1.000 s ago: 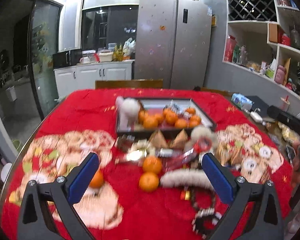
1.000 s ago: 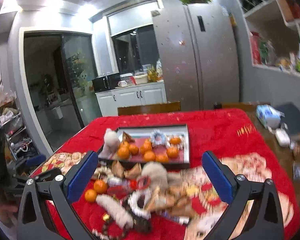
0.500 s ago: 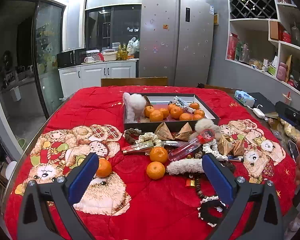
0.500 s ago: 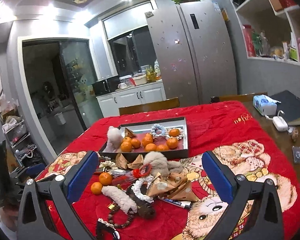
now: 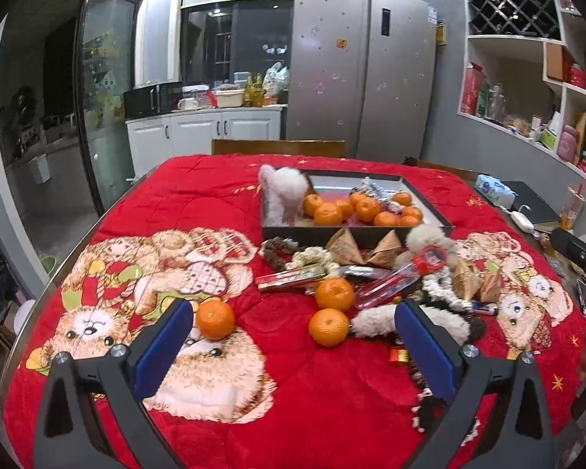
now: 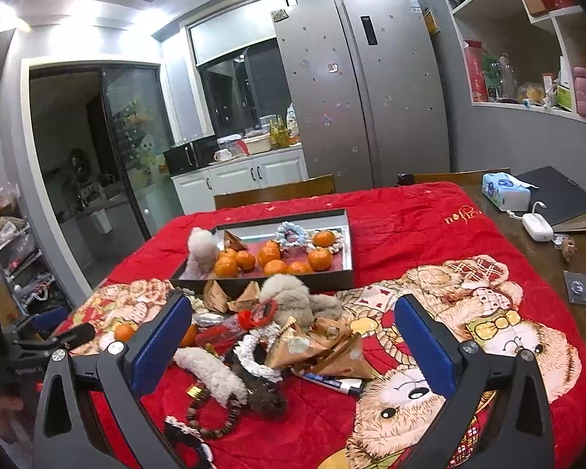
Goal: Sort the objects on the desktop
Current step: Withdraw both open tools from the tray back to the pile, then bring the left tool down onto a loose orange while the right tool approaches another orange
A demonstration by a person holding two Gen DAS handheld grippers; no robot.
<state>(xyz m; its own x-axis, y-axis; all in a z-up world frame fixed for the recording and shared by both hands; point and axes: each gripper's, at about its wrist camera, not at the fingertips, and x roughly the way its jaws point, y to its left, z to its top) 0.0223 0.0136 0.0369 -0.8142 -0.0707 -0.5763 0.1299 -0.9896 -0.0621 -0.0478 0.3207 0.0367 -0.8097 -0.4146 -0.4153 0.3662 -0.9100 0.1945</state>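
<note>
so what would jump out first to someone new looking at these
The bright red bear-print blanket covering the table, then the dark tray at its far side holding oranges. In front of it sprawls a pile of fluffy scrunchies, paper packets and loose oranges.

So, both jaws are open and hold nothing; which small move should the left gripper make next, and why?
Probably ease the left gripper forward and down over the nearest loose orange. Its jaws stand wide open and empty, that orange lies on the red cloth between them, apart from the clutter, and the tray already holds other oranges.
</note>
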